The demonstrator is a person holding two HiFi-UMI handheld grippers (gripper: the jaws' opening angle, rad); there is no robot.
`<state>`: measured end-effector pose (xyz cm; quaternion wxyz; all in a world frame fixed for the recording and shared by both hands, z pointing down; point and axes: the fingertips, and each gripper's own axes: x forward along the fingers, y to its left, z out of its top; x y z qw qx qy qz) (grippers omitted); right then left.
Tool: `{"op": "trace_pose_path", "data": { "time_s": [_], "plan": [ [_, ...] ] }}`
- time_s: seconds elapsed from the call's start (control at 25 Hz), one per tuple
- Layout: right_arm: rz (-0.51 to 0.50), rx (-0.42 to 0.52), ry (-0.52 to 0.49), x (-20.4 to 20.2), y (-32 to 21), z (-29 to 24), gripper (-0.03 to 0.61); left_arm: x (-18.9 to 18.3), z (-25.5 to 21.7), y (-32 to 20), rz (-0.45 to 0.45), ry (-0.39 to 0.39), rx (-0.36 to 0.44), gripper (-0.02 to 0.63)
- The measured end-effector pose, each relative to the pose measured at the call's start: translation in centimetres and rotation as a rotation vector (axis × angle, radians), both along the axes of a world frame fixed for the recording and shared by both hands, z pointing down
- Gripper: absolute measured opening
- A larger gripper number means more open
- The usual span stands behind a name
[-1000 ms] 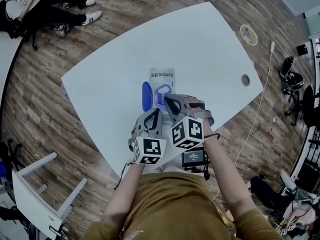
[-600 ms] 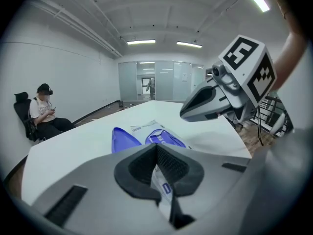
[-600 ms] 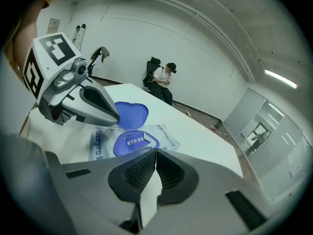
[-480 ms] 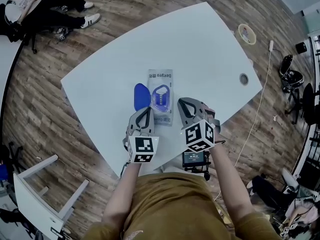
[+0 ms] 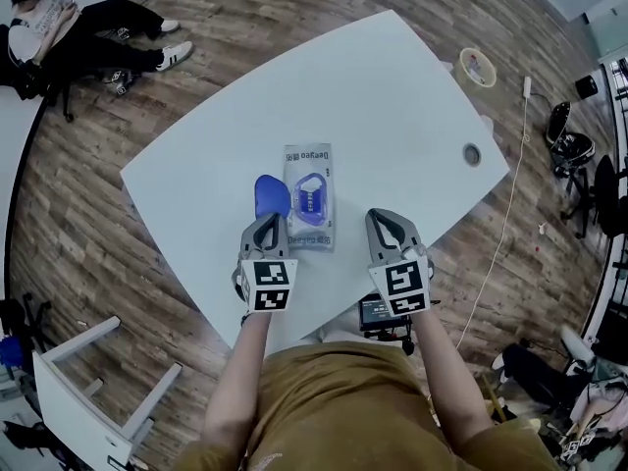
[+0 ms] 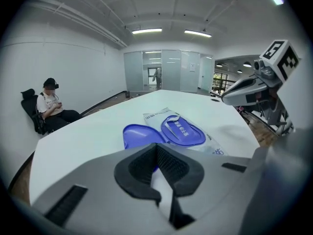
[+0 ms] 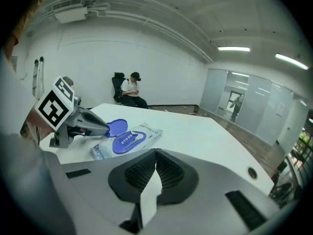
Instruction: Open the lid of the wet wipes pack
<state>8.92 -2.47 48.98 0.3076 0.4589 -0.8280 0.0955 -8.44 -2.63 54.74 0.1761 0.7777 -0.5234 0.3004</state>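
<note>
Lid: blue oval plastic flap point(image 5: 271, 195) is lying open beside the clear wet-wipes pack point(image 5: 312, 209) (unheld, it could be springing shut).
Tongs: left tongs point(image 5: 265, 230) and right tongs point(image 5: 385, 224) are hovering pressed together, empty.

A white table point(image 5: 392, 96) with gently curved edges stands on a wood-plank floor point(image 5: 93, 214). A small round cable hole point(image 5: 472, 154) is set into its top near the right-hand corner. One thing lies on the table: a wet wipes pack point(image 5: 308, 196), flat, lengthwise away from the person and nearer the table's near edge than its far one. On top of the pack is a blue oval opening frame point(image 5: 312, 195). The blue lid point(image 5: 271, 195) is swung open to the pack's left, joined to it there and resting over the tabletop.
</note>
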Motion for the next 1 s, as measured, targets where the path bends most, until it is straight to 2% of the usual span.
{"op": "trace_pose_path", "data": {
  "time_s": [0.24, 0.32, 0.48, 0.64, 0.72, 0.92, 1.0],
  "plan": [
    [0.111, 0.016, -0.076, 2.6, 0.1, -1.2, 0.009, 0.0, 0.2, 0.1, -0.013, 0.000, -0.025, 0.006],
    [0.154, 0.023, -0.114, 3.3, 0.0, -1.7, 0.009, 0.5, -0.3, 0.3, 0.006, -0.014, -0.004, 0.006],
    [0.202, 0.047, -0.176, 4.0, 0.4, -2.7, 0.009, 2.1, -2.3, 1.0, 0.078, -0.036, 0.089, 0.006],
    [0.159, 0.091, -0.287, 3.3, 1.2, -4.6, 0.009, 3.8, -5.3, 2.0, 0.157, -0.066, 0.208, 0.006],
    [0.160, 0.124, -0.286, 3.5, 1.4, -5.4, 0.009, 4.1, -7.3, 2.1, 0.152, -0.051, 0.265, 0.006],
    [0.259, 0.198, -0.284, 5.4, 1.9, -7.6, 0.009, 3.9, -13.3, 2.6, 0.117, -0.029, 0.402, 0.006],
    [0.270, 0.227, -0.276, 6.1, 2.1, -8.6, 0.009, 3.8, -15.7, 2.6, 0.089, -0.005, 0.448, 0.006]
  ]
}}
